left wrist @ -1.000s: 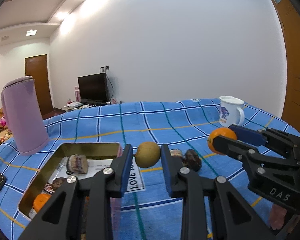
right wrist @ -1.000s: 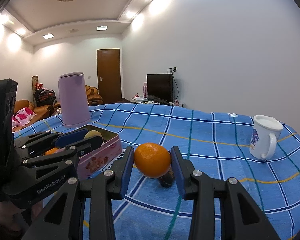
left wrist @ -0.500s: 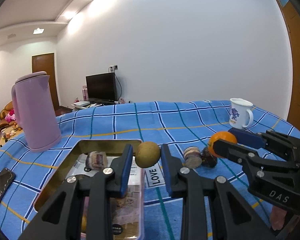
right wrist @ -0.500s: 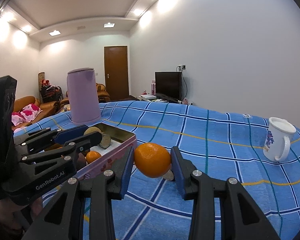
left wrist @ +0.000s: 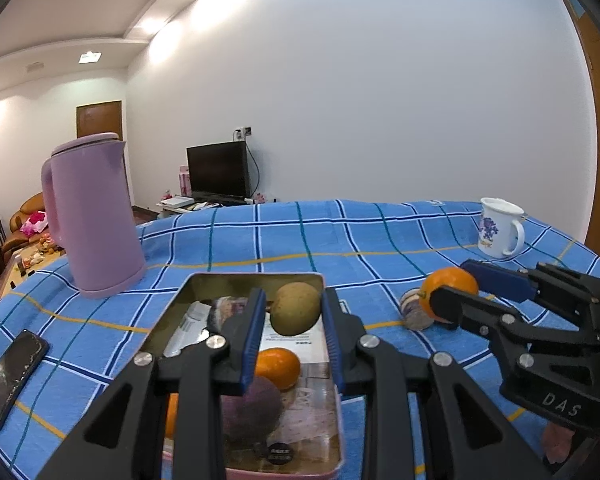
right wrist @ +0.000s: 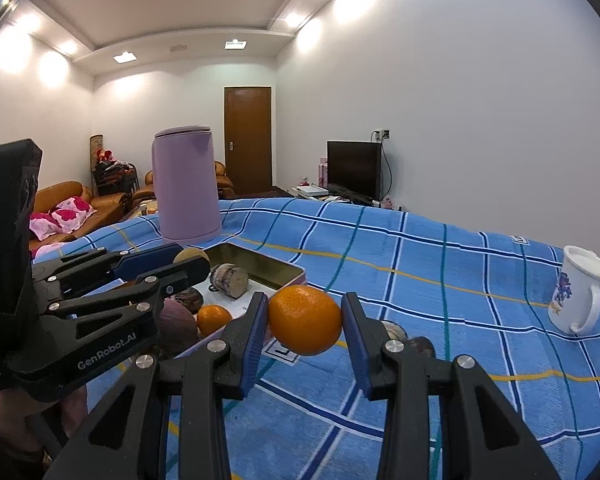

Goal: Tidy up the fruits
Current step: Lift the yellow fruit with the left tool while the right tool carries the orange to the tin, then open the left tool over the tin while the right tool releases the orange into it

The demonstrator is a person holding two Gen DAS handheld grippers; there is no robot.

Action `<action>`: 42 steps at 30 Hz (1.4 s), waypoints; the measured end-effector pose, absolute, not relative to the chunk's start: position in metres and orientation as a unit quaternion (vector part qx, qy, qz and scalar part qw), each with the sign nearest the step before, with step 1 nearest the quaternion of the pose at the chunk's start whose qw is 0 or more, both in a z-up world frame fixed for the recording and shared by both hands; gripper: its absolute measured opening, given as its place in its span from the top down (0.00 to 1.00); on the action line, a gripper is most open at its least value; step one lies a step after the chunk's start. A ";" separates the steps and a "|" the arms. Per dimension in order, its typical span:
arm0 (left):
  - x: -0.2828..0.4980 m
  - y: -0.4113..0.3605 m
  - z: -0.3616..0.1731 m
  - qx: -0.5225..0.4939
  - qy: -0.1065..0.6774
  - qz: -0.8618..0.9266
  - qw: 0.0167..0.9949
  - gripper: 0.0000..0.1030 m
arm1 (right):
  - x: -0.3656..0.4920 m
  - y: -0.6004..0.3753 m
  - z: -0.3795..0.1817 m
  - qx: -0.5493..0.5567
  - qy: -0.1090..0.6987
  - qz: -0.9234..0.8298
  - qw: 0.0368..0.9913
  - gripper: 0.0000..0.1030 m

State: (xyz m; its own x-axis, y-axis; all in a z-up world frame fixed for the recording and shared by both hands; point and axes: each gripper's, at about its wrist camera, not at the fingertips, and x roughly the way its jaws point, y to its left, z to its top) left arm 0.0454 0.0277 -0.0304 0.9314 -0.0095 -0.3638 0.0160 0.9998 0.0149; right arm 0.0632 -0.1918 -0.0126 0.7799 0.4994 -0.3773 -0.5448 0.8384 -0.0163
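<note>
My left gripper point(left wrist: 294, 312) is shut on a brown-green round fruit point(left wrist: 295, 309) and holds it above the open pink tin point(left wrist: 256, 278). The tin holds an orange point(left wrist: 277, 369), a purple fruit point(left wrist: 248, 408) and a cut purple-skinned piece point(right wrist: 229, 281). My right gripper point(right wrist: 305, 322) is shut on an orange point(right wrist: 305, 319) and holds it above the blue checked cloth, just right of the tin point(right wrist: 288, 270). Two small dark fruits point(right wrist: 420, 346) lie on the cloth under it.
A tall lilac kettle point(left wrist: 92, 216) stands behind the tin at the left. A white mug point(left wrist: 500, 233) stands at the far right. A phone point(left wrist: 10, 376) lies at the cloth's left edge.
Both grippers have moved left with their fruits. The left one now hangs over the tin, and the right one has come up close beside the tin.
</note>
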 end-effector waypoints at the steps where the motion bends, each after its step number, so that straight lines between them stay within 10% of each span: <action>1: 0.045 0.030 -0.031 0.008 0.185 -0.005 0.983 0.71 | 0.063 -0.189 -0.013 -0.064 0.183 0.279 0.941 0.61; 42: 0.051 0.114 -0.037 -0.010 0.222 0.065 0.973 0.71 | 0.063 -0.114 -0.016 -0.103 0.190 0.340 0.915 0.61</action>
State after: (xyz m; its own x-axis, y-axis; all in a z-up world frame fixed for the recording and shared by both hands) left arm 0.0510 0.1137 -0.0368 0.8930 0.1223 -0.4331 -0.1316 0.9913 0.0085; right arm 0.0633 -0.1136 -0.0160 0.6970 0.5824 -0.4184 -0.6608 0.7482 -0.0594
